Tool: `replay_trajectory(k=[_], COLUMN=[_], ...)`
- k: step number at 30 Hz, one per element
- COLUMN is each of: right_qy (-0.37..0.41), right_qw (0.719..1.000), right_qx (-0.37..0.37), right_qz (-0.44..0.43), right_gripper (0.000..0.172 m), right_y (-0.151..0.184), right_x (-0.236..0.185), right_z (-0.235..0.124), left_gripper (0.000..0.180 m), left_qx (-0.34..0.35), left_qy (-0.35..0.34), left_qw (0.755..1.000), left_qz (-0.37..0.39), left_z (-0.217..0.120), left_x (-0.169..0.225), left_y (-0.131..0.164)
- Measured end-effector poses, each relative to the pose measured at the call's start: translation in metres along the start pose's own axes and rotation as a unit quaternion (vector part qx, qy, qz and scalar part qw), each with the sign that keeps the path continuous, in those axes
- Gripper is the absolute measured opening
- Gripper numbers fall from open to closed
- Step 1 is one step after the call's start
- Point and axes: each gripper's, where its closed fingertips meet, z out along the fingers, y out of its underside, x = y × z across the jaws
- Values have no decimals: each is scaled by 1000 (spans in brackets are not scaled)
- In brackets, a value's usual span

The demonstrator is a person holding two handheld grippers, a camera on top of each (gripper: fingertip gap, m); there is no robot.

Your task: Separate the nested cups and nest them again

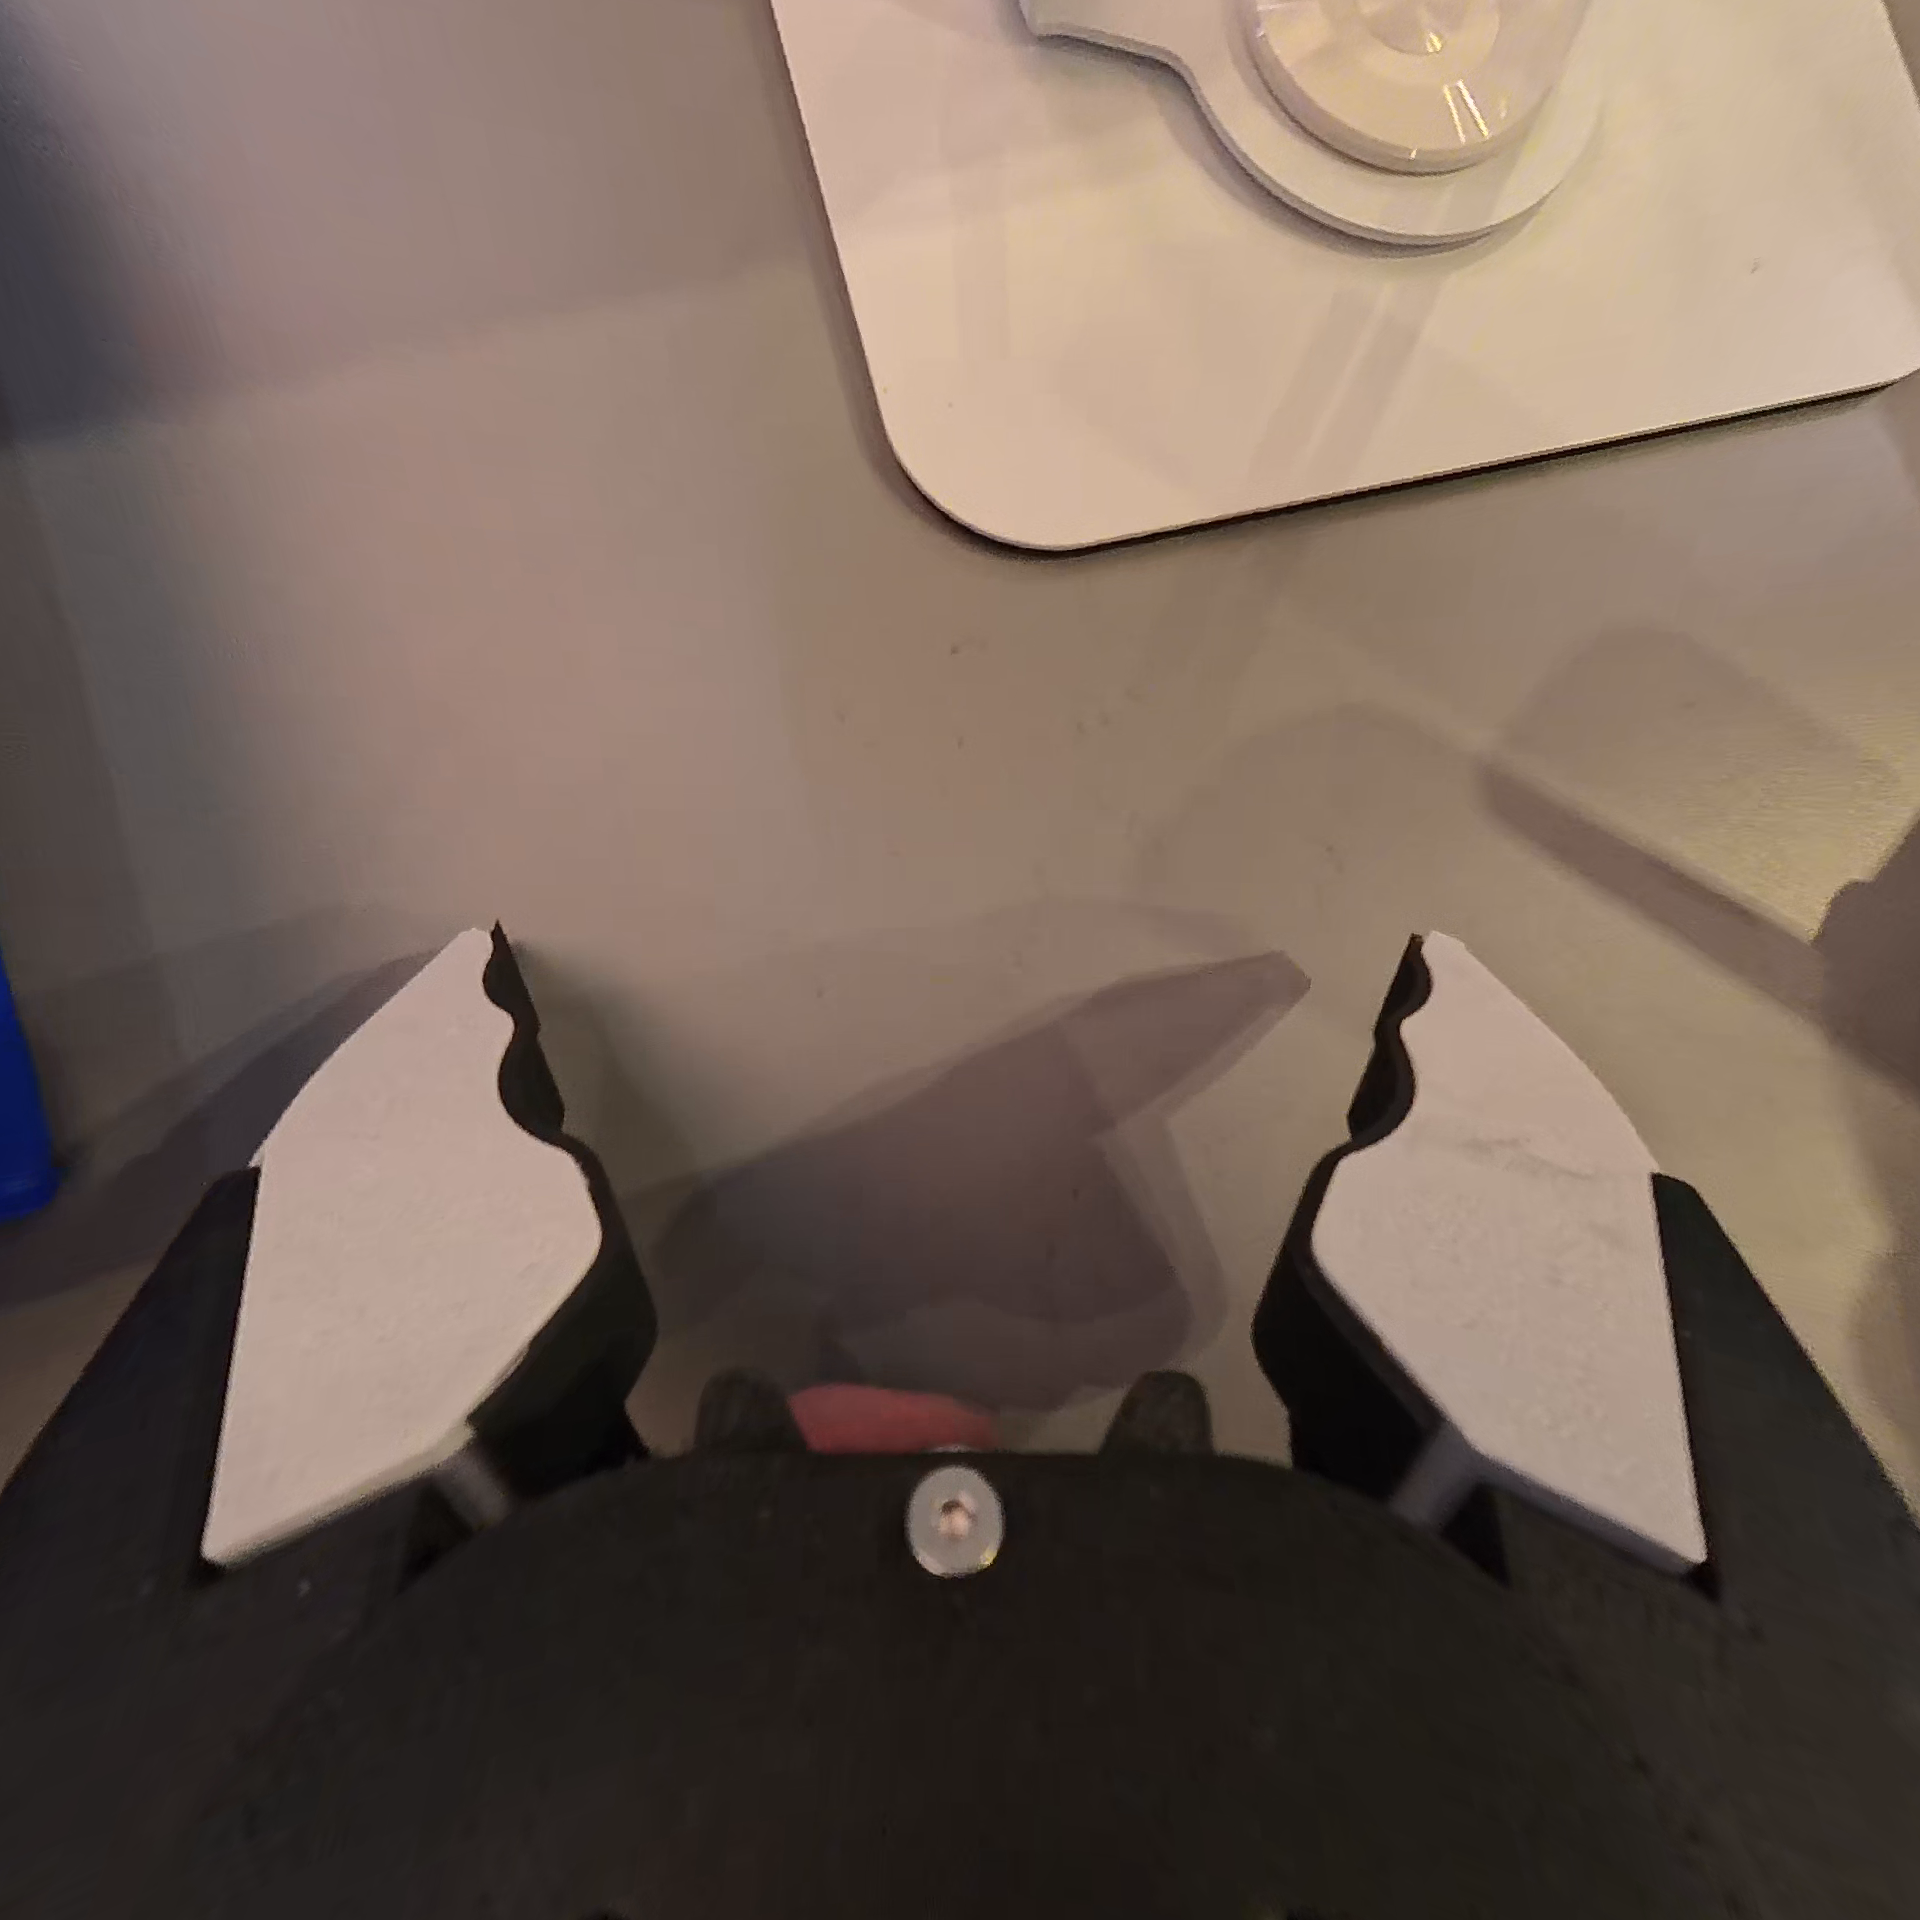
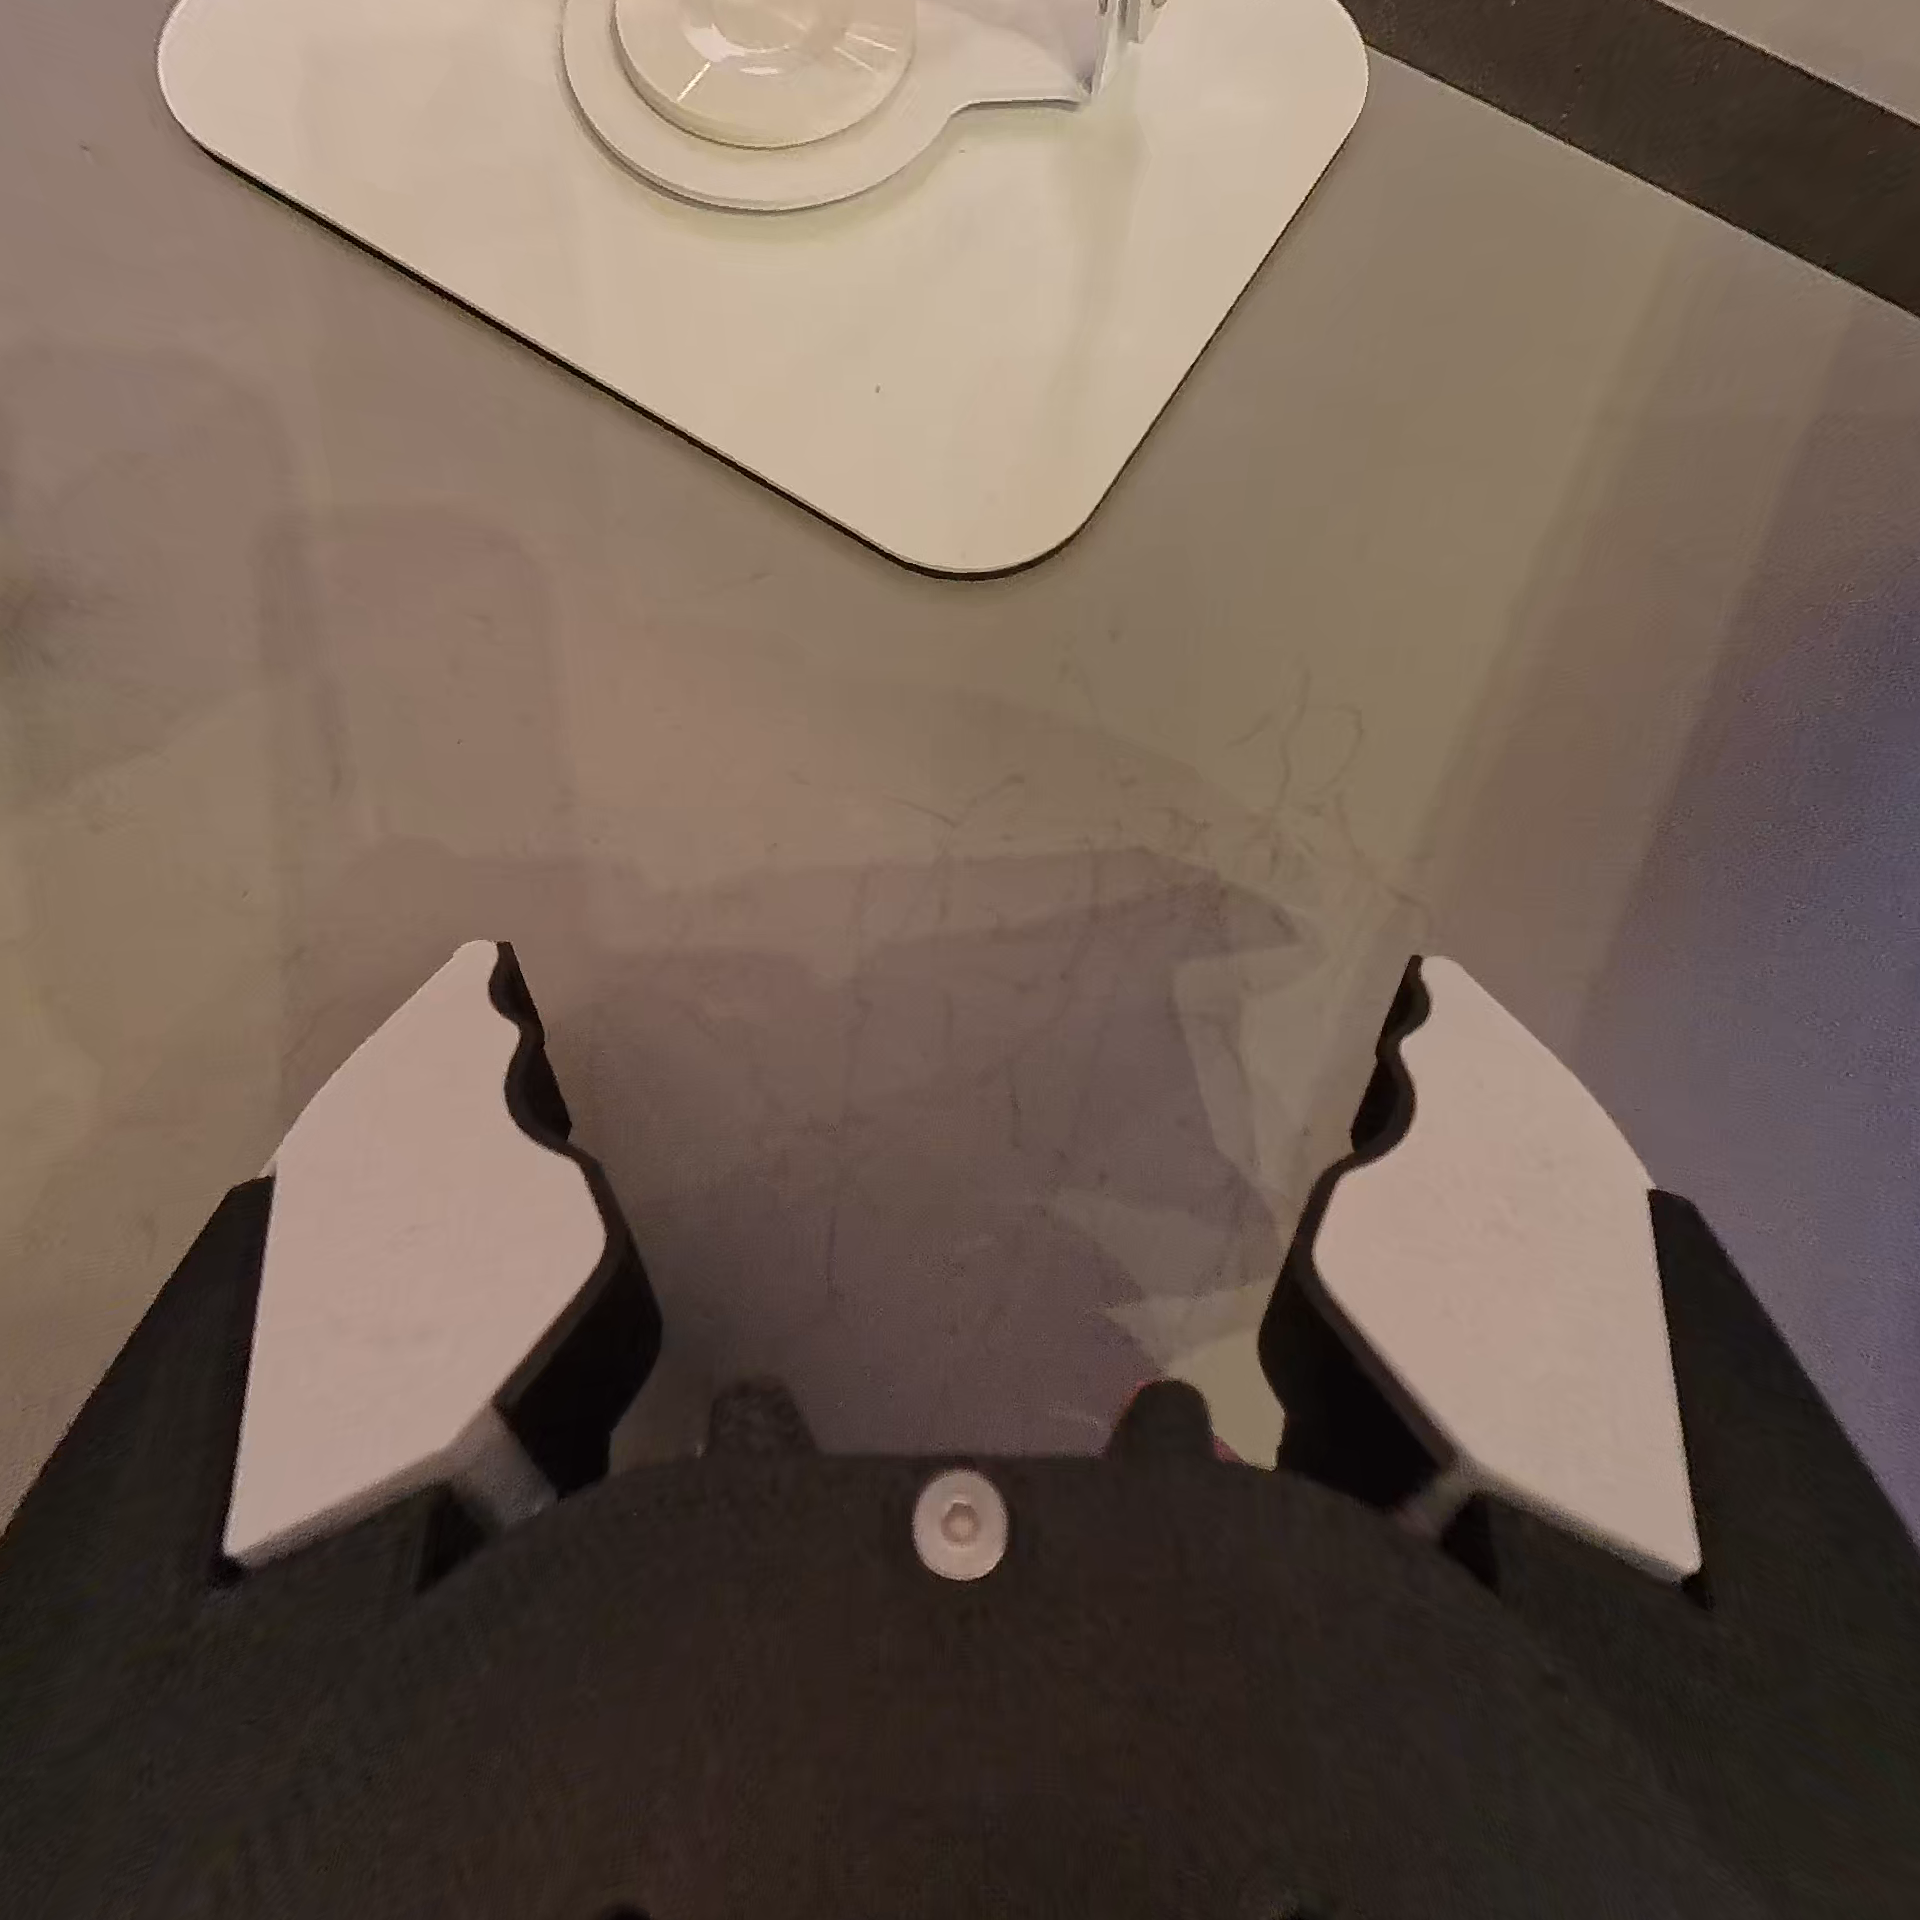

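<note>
While you are holding both grippers over the grey tabletop, each one is standing wide, with nothing between its fingers. Your left gripper is hovering with its white, black-edged fingertips spread far apart, only bare table and soft shadows showing between them. Your right gripper is matching it, its fingertips just as widely parted over a scuffed, faintly scratched patch of the table. Far ahead of both, a white mat with rounded corners is lying flat, far and to the right in the left wrist view, far and slightly left in the right wrist view. The clear cups are standing on that mat at its far part, on a round white disc; only their transparent base is showing at the top edge, so you cannot tell how many are nested. A blue object is peeking in at the left edge of the left wrist view, too cropped to identify. Both grippers are well apart from the cups.
</note>
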Motion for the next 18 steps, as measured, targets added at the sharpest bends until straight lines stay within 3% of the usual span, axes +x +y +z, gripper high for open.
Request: replay_trajectory(k=[18], right_qy=[8], right_qw=[1000], right_qx=[-19], right_qz=[2], right_gripper=[147], right_y=[2], right_x=[5], right_z=[14], left_gripper=[146], left_qx=[2], left_qy=[-36], left_qw=[999], left_qz=[16], left_z=[8], left_x=[-16], left_y=[-9])
